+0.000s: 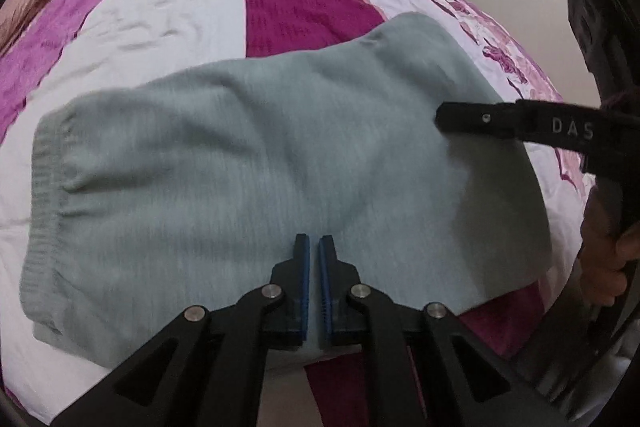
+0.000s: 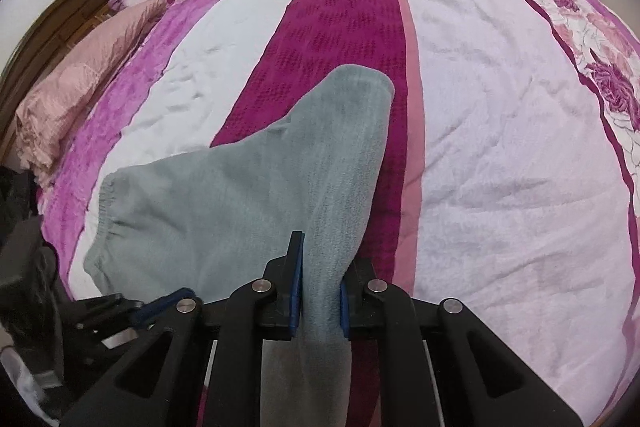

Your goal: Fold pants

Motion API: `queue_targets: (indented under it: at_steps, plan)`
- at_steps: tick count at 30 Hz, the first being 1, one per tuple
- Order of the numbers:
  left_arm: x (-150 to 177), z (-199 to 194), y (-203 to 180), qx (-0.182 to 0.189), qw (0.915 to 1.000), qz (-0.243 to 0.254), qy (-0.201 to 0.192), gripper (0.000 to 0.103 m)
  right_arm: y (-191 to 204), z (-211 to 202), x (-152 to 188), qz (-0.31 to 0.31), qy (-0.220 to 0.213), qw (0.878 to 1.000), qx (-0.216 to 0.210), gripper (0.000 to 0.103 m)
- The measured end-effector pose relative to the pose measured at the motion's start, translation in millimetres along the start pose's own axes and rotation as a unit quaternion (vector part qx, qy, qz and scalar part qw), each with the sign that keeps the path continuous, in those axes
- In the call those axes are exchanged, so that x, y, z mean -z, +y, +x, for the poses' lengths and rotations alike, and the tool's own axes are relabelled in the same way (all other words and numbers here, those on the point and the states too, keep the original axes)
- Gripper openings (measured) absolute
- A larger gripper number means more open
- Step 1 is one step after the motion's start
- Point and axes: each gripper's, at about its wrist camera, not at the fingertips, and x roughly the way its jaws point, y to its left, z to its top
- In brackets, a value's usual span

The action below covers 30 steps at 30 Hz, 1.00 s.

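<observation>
Right wrist view shows your right tongs (image 2: pixel 320 279) pinching a fold of the grey pants (image 2: pixel 248 187), which lie on the bed (image 2: pixel 500 147) with their long axis running left toward the waistband; your left tongs (image 1: pixel 314 267), nearly closed and empty, hover over the near edge.

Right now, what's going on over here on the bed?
A person with a gripper in each hand is folding grey pants on a purple striped bedspread. The right gripper has its jaws closed on a bunch of the fabric. The left gripper sits over the near edge, jaws nearly together, a sliver of cloth showing between them. The elastic waistband lies flat.
</observation>
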Motion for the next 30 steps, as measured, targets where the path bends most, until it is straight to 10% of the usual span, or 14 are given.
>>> queue_targets:
  at_steps: [30]
  plan:
    - [1.7, -49.8, 40.4, 0.018, 0.998, -0.042, -0.043, 0.005, 71.2, -55.1, -24.4, -0.032, -0.019, 0.998, 0.051, 0.007]
